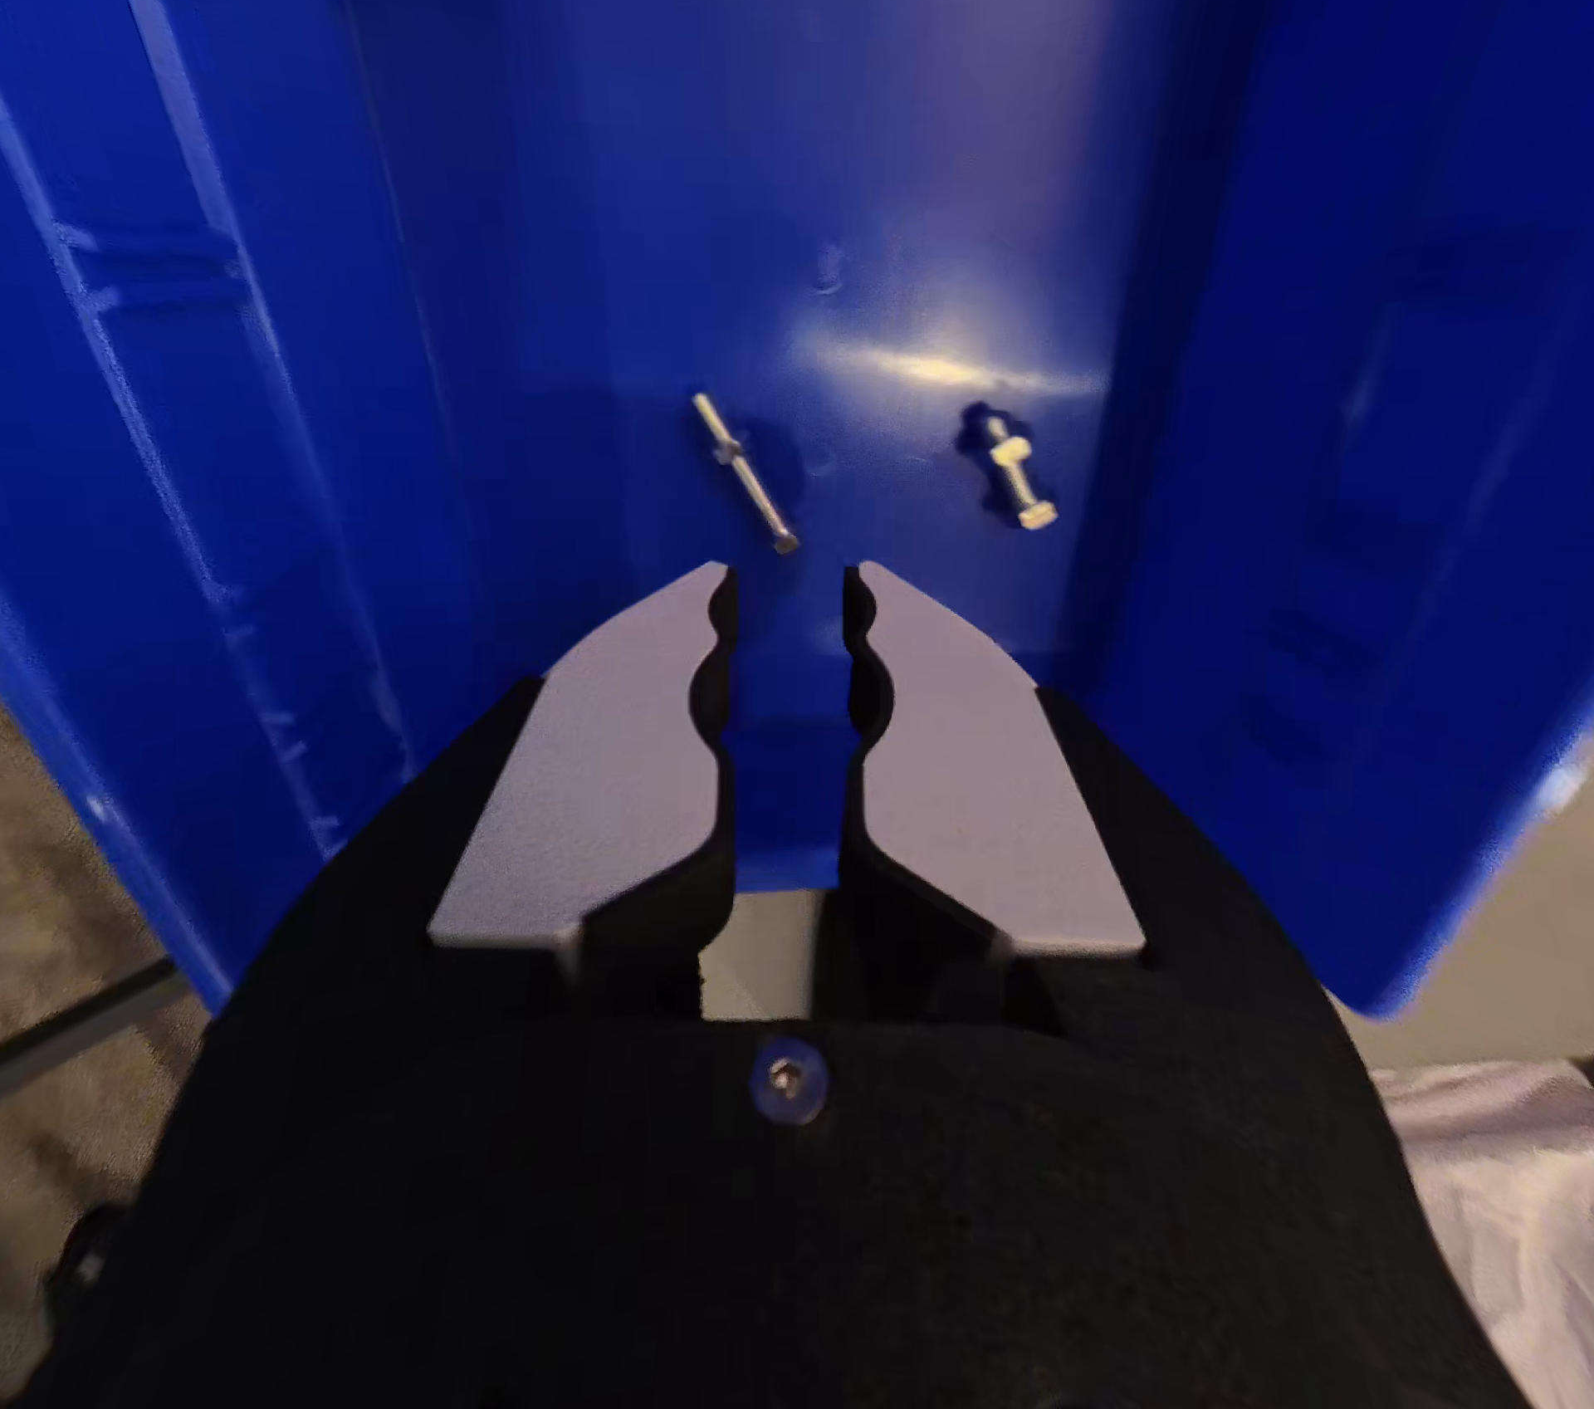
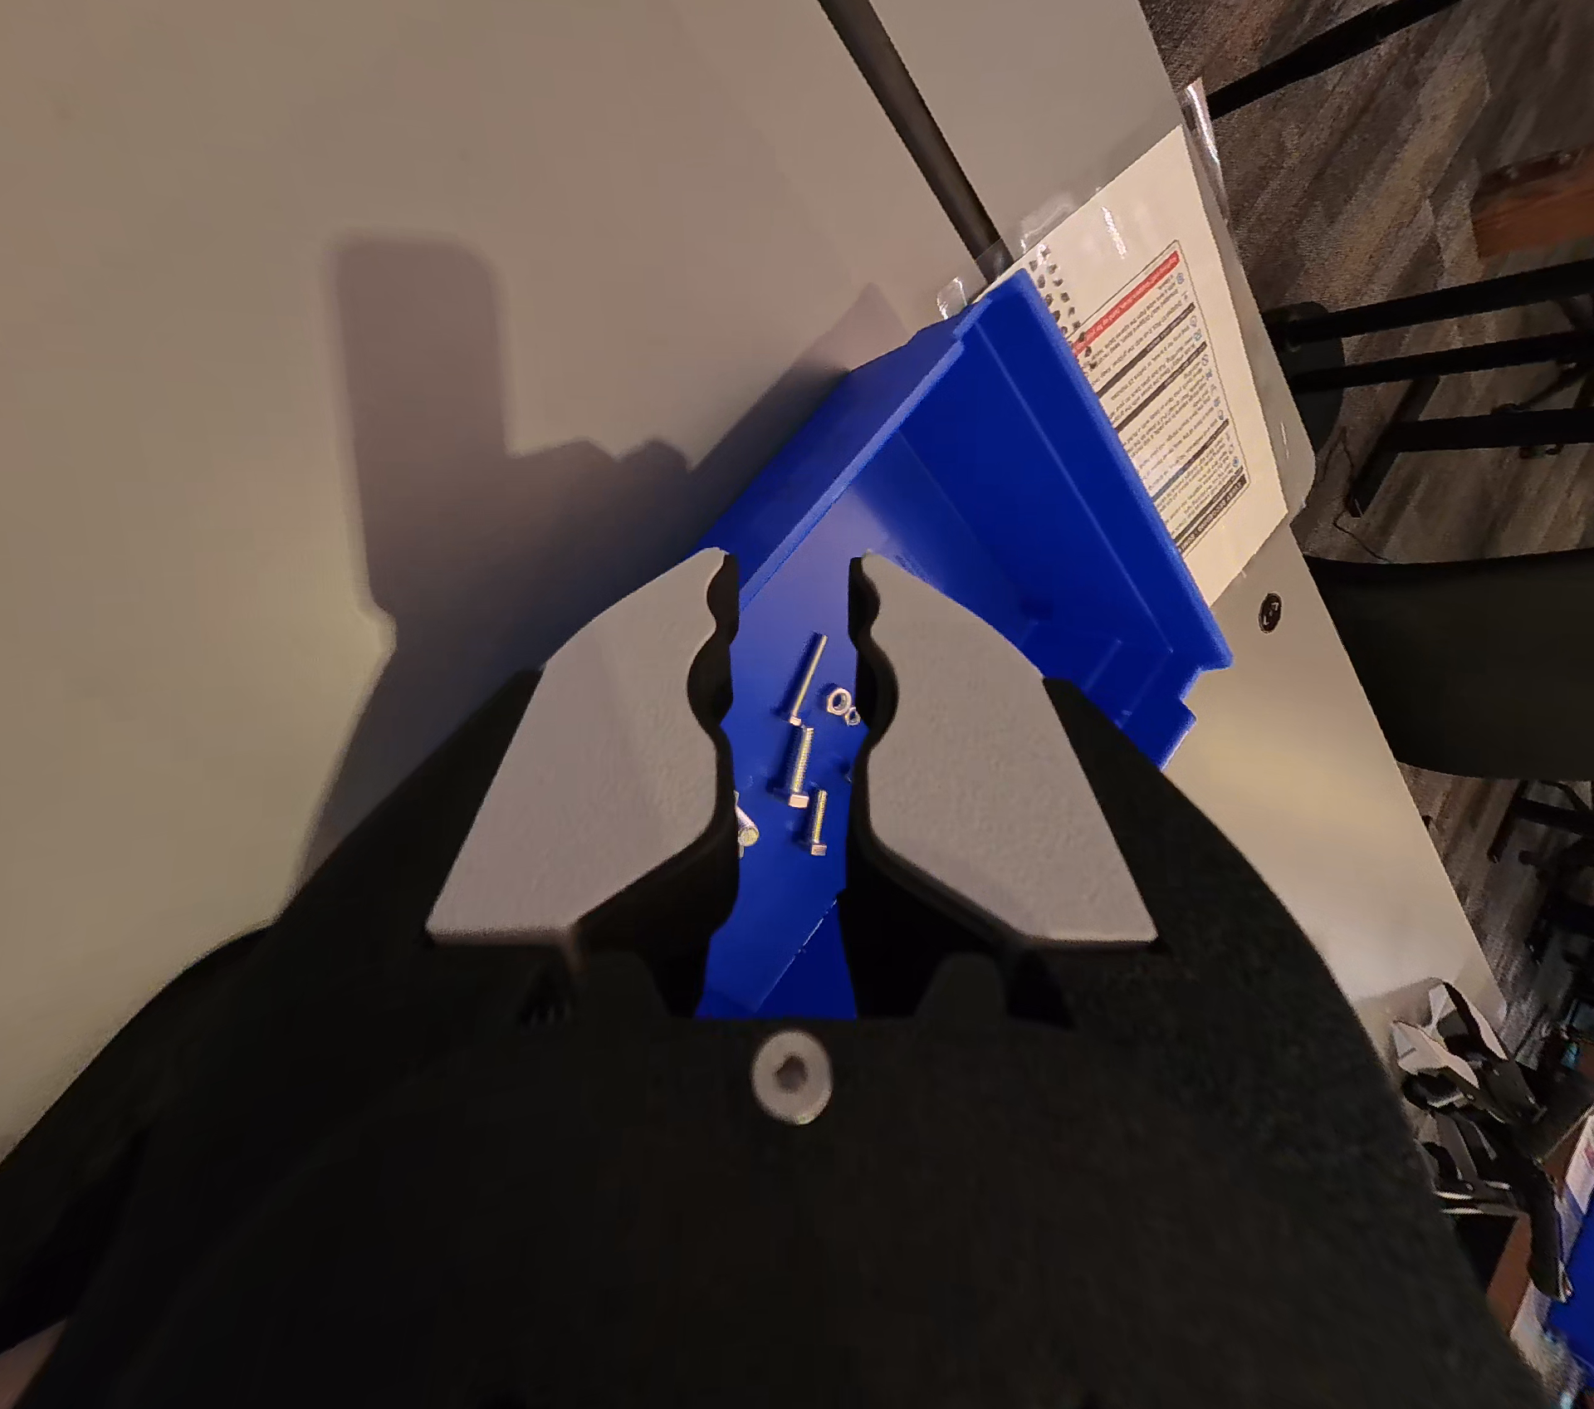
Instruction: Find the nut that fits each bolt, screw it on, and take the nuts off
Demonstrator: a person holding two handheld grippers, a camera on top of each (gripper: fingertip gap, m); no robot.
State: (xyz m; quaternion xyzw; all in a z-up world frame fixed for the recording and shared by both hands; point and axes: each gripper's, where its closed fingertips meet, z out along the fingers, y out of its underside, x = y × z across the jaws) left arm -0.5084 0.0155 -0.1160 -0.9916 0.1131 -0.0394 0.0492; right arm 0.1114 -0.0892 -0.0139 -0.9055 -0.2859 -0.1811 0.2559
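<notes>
1. Our left gripper hangs apart, empty, nearest the long bolt on the blue bin floor, likely our next pick.
2. Our right gripper, also apart and empty, looks over loose bolts and nuts in its bin.

Your left gripper points forward, jaws parted and empty; your right gripper matches it, parted, gripping nothing.

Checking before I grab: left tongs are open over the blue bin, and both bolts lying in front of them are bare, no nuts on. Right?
Not quite. The left tongs are open over the blue bin, but both bolts carry a nut: the thin bolt and the short bolt. The left wrist view shows it.
</notes>
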